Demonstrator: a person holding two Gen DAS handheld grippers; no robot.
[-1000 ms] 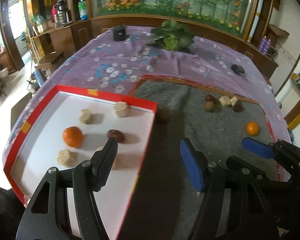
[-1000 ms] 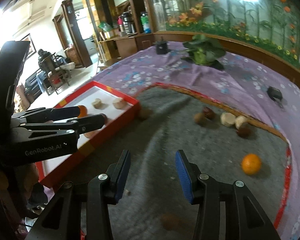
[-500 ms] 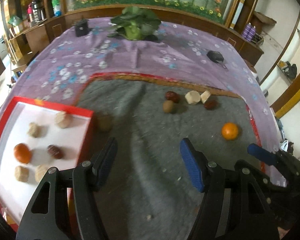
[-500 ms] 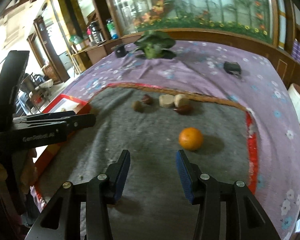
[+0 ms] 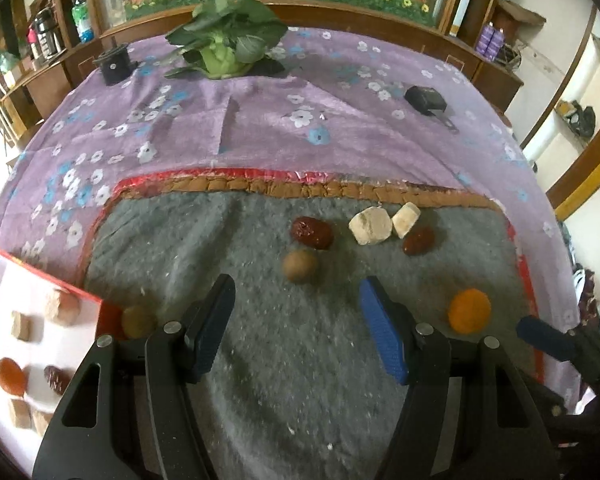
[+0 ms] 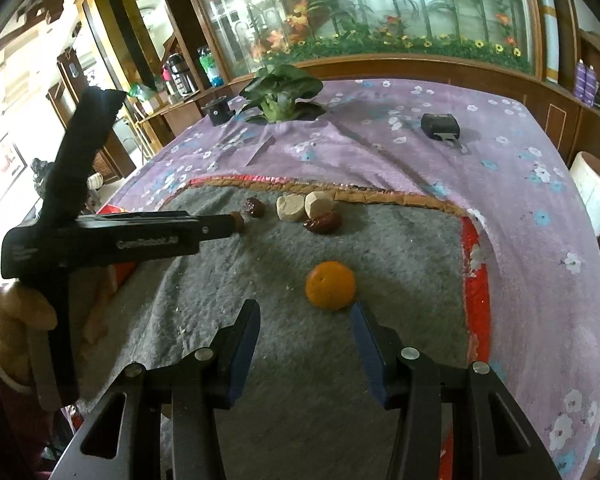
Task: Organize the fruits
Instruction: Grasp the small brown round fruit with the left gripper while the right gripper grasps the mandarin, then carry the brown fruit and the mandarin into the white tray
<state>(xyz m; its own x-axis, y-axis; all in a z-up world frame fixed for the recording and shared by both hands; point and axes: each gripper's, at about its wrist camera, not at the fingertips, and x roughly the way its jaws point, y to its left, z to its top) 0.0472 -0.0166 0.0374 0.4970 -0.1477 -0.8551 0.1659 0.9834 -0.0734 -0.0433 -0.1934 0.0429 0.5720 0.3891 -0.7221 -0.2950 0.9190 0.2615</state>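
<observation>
Fruit lies loose on the grey felt mat (image 5: pixel 260 360), which serves as the landmark for everything else. Near the mat's right edge sits the orange (image 6: pixel 331 286), apart from the other pieces. Toward the mat's far border cluster two red dates (image 5: pixel 311 233), two pale chunks (image 5: pixel 370 225) and a small round brown fruit (image 5: pixel 300 266). Another brown fruit (image 5: pixel 139 321) rests against the corner of the red-rimmed tray (image 5: pixel 108 308) at the mat's left edge; the tray already holds several pieces.

The right gripper (image 6: pixel 304 330) hangs just short of the orange, its jaws apart with nothing between them, the orange just beyond its tips. The left gripper (image 5: pixel 296 316) hovers over the mat's middle, jaws wide apart and empty, with the brown fruit just ahead.

Judging by looks, the orange is light, round and firm-skinned but soft underneath; it could roll on the felt or squirt out if pinched off-centre. The safest hold seems to be across its widest middle, with both pads square to the skin and only gentle pressure. The dates look small, wrinkled and slightly glossy, so likely light and a bit slippery; across the short axis seems best. The pale chunks look dry and crumbly, calling for a soft squeeze on flat faces.

Writing on the left gripper's side reads "GenRobot.AI" in the right wrist view; no other label is legible.
</observation>
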